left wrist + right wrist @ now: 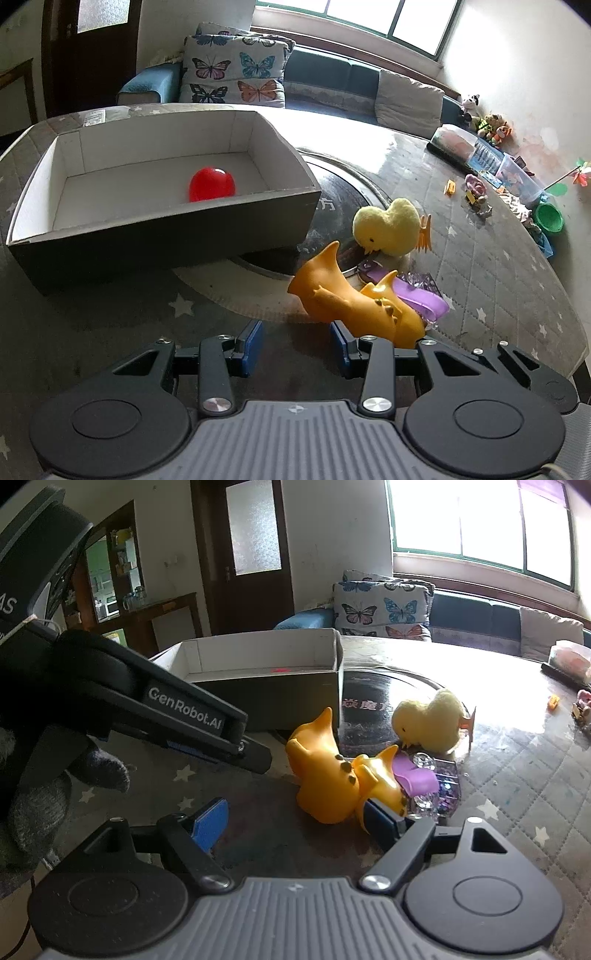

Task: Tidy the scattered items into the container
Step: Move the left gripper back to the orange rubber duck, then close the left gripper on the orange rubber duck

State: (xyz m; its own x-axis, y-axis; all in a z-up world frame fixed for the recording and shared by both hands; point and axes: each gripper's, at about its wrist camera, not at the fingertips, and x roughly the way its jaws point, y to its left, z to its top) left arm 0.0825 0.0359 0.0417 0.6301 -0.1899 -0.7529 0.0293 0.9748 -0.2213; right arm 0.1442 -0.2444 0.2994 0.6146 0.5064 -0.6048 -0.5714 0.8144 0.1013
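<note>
A grey box with a white inside holds a red ball. To its right an orange rubber dinosaur lies on its side, partly over a purple toy. A yellow plush chick sits just behind them. My left gripper stands open with nothing between its fingers, and the dinosaur lies just past its right finger. My right gripper is open too. The dinosaur lies right ahead of it, close to the right finger. The left gripper reaches in from the left, near the box.
The box rests partly on a dark round turntable set in the star-patterned tablecloth. Small toys, plastic boxes and a green bowl crowd the table's far right. A sofa with butterfly cushions stands behind. A gloved hand shows at left.
</note>
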